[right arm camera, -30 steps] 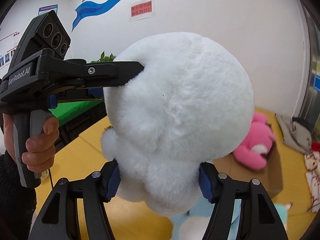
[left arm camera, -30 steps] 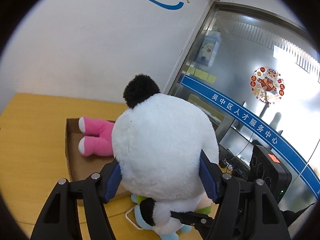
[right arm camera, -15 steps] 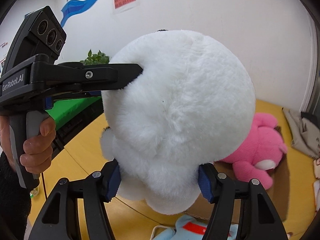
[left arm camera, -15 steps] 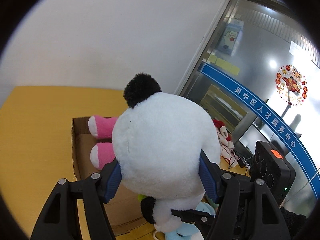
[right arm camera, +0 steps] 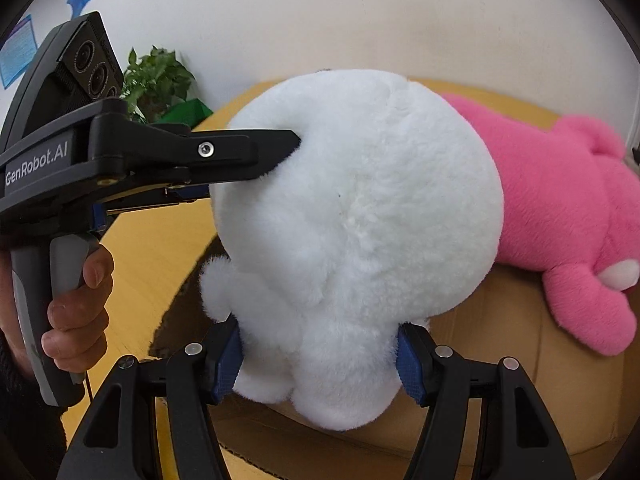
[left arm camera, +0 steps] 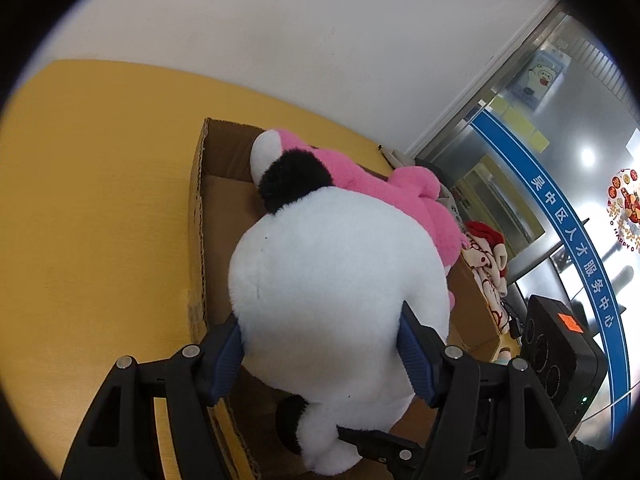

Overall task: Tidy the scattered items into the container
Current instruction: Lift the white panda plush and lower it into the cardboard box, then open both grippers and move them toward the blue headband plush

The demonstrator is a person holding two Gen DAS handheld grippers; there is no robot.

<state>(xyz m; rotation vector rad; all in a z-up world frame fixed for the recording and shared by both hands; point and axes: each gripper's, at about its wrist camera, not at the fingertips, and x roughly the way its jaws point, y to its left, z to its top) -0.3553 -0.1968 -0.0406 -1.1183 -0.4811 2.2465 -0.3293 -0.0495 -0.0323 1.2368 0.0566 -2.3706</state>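
Left wrist view: left gripper (left arm camera: 320, 354) clamps the white panda plush (left arm camera: 336, 280) by its head, blue pads pressed into the fur on both sides. Right gripper (right arm camera: 318, 356) pinches the same plush lower down on its body. Plush hangs over the open cardboard box (left arm camera: 198, 216) on the yellow table (left arm camera: 100, 200). Pink plush (right arm camera: 560, 200) lies inside the box, just behind the panda.
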